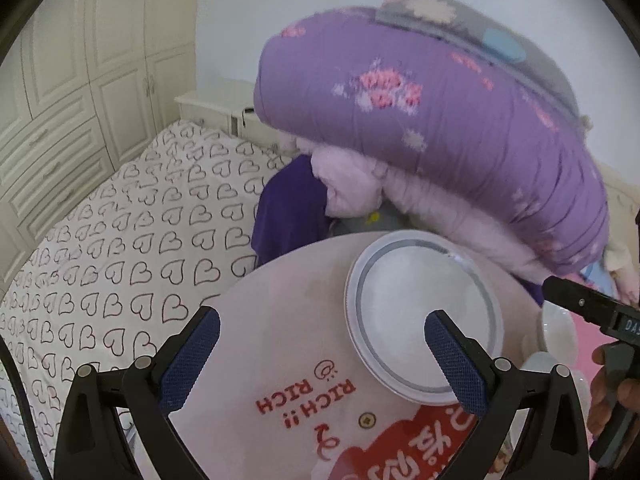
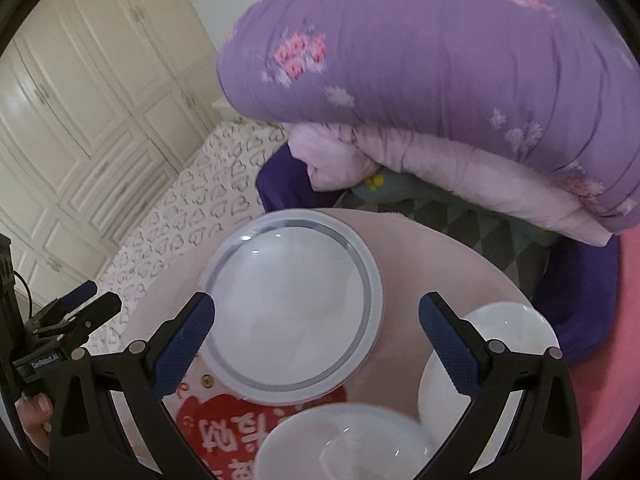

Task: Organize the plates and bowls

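A white plate with a grey ring [image 1: 424, 316] [image 2: 294, 304] lies on a round pinkish table [image 1: 288, 312] [image 2: 436, 264]; a second rim shows under it, so it looks stacked. Two white bowls sit on the table's right side, one near [image 2: 348, 440] and one further right [image 2: 496, 344]. My left gripper [image 1: 324, 344] is open above the table, its right finger over the plate's near edge. My right gripper [image 2: 316, 332] is open too, spread over the plate's near half. Nothing is held. The right gripper's body [image 1: 592, 308] shows at the right edge of the left wrist view.
A folded purple floral quilt [image 1: 440, 120] [image 2: 420, 68] over pale pink bedding rises right behind the table. A bed sheet with heart prints [image 1: 120, 248] spreads to the left. Cream wardrobe doors [image 2: 80, 100] stand beyond. Red print with "RICH" lettering [image 1: 308, 396] marks the table top.
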{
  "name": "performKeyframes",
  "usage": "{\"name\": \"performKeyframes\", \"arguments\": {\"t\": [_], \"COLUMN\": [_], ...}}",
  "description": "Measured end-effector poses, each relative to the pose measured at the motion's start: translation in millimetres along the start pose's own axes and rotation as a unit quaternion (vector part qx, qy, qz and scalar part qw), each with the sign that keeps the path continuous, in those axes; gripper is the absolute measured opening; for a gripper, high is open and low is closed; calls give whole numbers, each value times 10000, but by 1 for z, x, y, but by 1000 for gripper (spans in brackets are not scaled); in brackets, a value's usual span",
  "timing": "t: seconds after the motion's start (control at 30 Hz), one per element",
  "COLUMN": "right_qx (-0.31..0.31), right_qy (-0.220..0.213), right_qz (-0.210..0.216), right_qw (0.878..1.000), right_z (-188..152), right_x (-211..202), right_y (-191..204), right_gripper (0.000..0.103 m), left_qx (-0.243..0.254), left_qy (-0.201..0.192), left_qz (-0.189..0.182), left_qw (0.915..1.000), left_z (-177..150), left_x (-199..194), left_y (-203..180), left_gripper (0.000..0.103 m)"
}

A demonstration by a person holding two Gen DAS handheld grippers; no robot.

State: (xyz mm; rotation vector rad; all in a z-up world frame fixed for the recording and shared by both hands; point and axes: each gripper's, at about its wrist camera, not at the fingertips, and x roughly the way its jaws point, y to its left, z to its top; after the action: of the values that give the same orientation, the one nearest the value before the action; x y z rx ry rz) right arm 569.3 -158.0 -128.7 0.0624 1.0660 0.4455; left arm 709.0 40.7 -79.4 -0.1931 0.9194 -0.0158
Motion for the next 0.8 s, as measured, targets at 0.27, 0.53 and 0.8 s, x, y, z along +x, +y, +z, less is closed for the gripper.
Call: {"name": "performKeyframes", "arguments": {"t": [0.27,0.53,0.8], "right_qx": [-40,-102,-119], "right_qy": [430,906,1227], "right_qz": [-118,-139,-208], "right_qw": [9990,9957,9922], "right_z": [16,22,20], "right_x": [41,75,91], "right_y": [-13,-14,-16], "right_gripper": [103,93,76], "left_qx": [26,-104,-284], "left_qy": [472,1061,1464], "left_qz": [-54,-323,-583], "left_qw": [9989,9938,9871], "left_z": [24,43,49], "left_x": [77,142,177], "left_y": [-9,-11,-3], "left_gripper": [93,82,62]}}
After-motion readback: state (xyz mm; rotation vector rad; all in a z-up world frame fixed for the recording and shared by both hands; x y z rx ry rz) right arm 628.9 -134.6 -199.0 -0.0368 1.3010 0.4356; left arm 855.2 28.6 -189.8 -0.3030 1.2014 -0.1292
